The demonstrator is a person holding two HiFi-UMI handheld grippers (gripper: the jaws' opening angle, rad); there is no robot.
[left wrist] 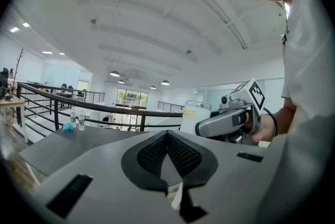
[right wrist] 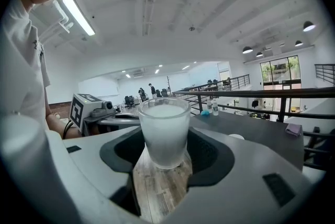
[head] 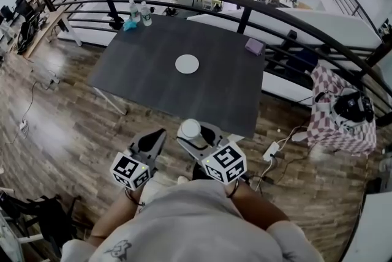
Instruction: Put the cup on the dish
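Note:
A small white dish point(head: 187, 63) lies in the middle of the dark table point(head: 147, 77). The frosted cup point(head: 190, 130) is upright between the jaws of my right gripper point(head: 191, 134), which is shut on it, short of the table's near edge and above the wooden floor. In the right gripper view the cup point(right wrist: 165, 131) fills the gap of the right gripper point(right wrist: 165, 150), and the dish point(right wrist: 236, 136) shows far off on the table. My left gripper point(head: 158, 137) hangs just left of it, shut and holding nothing. In the left gripper view its pads point(left wrist: 167, 136) meet, with the cup point(left wrist: 194, 114) beyond.
Two water bottles point(head: 139, 12) and a blue object point(head: 128, 25) stand at the table's far left corner, a purple object point(head: 254, 45) at the far right. A dark curved railing point(head: 245, 7) runs behind. A checkered-covered stand point(head: 340, 117) is at right, a power strip point(head: 271, 150) on the floor.

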